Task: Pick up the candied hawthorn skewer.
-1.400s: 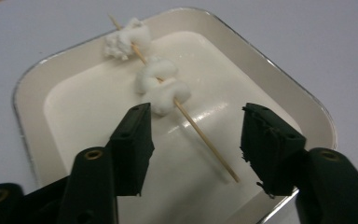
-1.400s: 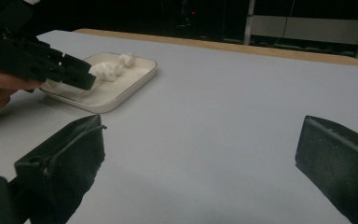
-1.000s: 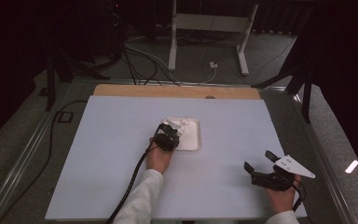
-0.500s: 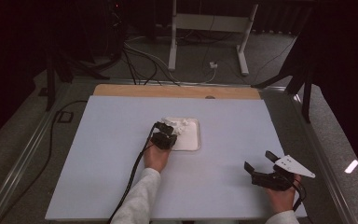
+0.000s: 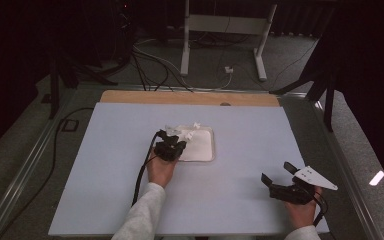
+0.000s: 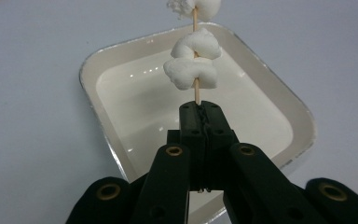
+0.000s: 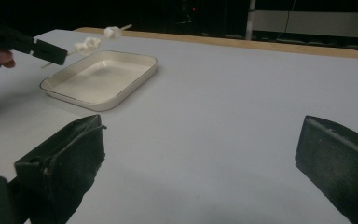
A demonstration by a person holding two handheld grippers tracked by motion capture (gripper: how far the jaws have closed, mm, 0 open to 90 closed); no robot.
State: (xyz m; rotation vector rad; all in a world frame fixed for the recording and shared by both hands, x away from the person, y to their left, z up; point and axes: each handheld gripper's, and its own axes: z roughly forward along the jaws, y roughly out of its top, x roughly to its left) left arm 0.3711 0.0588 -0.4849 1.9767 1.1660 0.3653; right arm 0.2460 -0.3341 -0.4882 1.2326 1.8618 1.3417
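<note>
Skewer point(image 6: 196, 91) clamped between left jaws, over tray point(image 6: 279, 100)

The pale lavender table sheet point(image 5: 240, 200) is evenly lit from overhead in the high view, while the floor and stands beyond it sink into near black. In the left gripper view the glossy white rectangular enamel tray point(image 6: 279, 98) throws back small bright glints along its inner wall, and the black jaws at the bottom edge are soft and slightly out of focus. The right gripper view is dimmer, with its own jaws blurred and the room behind the tray point(image 7: 135, 74) dark.
</note>
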